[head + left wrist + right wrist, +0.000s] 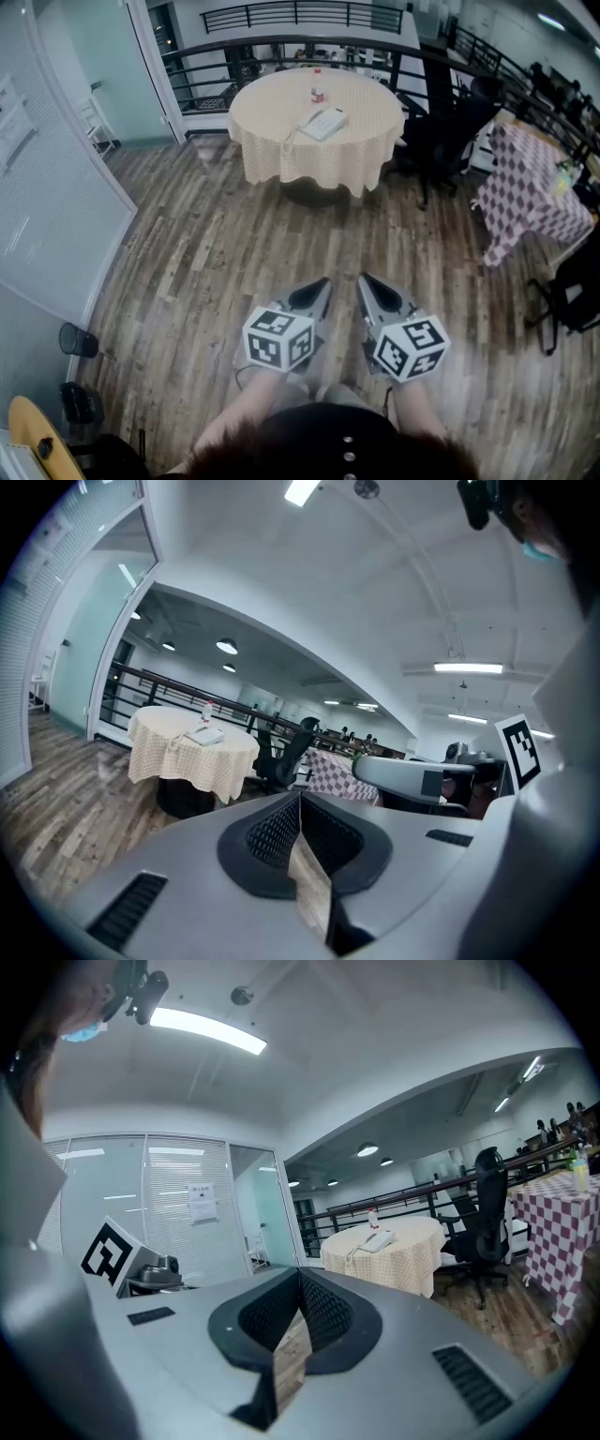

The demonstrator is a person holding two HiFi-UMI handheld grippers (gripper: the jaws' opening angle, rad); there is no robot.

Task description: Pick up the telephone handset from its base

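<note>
Telephone handset lies on its base on the round, checked-cloth tabletop, well apart from both claws across the wood floor. Left claw and right claw, side by side, point toward it, each closed on nothing. Print on a wall notice is too small to read.

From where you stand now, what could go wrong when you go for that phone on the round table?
Both the left gripper and the right gripper are shut and empty. Unless they open in time, they might just shove the telephone along the tablecloth. The small bottle stands close behind the phone and could get knocked over. The coiled cord lies beside the phone, so a big lift might drag the rest of it along.
</note>
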